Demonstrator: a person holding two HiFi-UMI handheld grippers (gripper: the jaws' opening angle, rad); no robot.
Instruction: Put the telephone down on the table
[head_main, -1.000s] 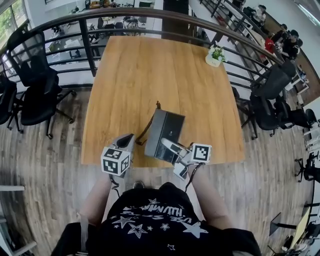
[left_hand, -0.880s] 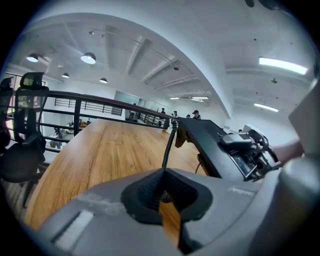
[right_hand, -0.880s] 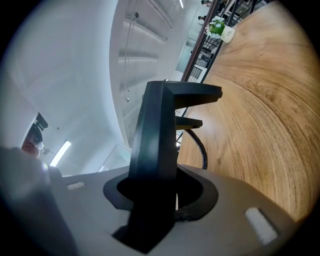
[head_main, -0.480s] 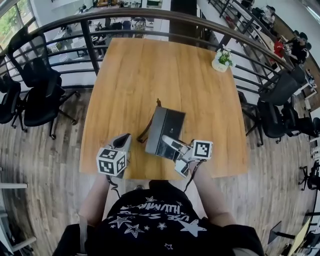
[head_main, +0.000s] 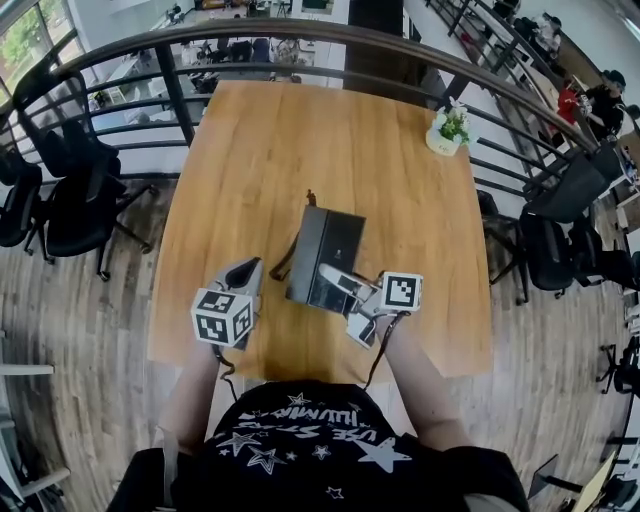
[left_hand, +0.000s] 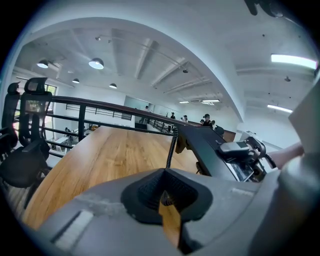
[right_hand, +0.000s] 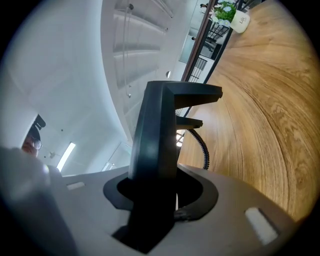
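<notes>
The black telephone (head_main: 325, 258) hangs tilted on edge over the near part of the wooden table (head_main: 300, 140). Its coiled cord (head_main: 293, 262) hangs off its left side. My right gripper (head_main: 335, 283) is shut on the telephone's near end. In the right gripper view the dark body (right_hand: 157, 135) rises straight out from between the jaws (right_hand: 155, 200). My left gripper (head_main: 247, 268) is to the left of the telephone, apart from it and shut on nothing. The left gripper view has the telephone (left_hand: 210, 150) and its cord (left_hand: 172, 147) ahead to the right.
A small potted plant (head_main: 447, 132) stands at the table's far right corner. A curved black railing (head_main: 180, 90) runs behind the table. Black office chairs stand to the left (head_main: 70, 190) and to the right (head_main: 560, 200) on the wooden floor.
Both grippers and the telephone have moved farther in over the table from its near edge. The right gripper's hold on the telephone is unchanged.
</notes>
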